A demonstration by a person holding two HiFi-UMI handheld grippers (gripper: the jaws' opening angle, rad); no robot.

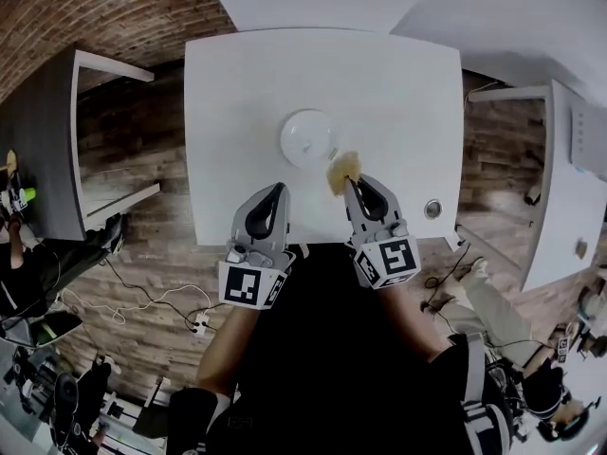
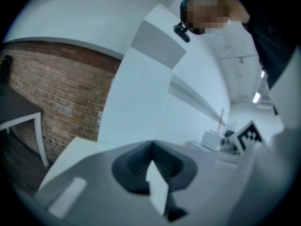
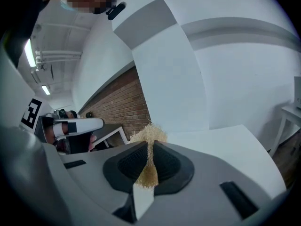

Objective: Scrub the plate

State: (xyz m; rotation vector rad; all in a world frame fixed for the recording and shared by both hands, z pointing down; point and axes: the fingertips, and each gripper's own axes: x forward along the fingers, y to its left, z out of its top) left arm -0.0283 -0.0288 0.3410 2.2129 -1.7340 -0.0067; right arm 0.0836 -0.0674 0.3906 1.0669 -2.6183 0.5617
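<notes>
Our right gripper (image 1: 354, 184) clamps the scrubber (image 1: 341, 170) at the plate's (image 1: 308, 138) four o'clock, left gripper (image 1: 277, 193) closed empty; we should circle gently.

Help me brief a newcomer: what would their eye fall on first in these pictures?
First comes the straw-coloured fibrous scrubber pinched in the right gripper, close by the near right rim of a round white plate. The plate lies near the middle of a white table that stands on a wooden floor. The left gripper is shut on nothing and is held over the table's near edge.
</notes>
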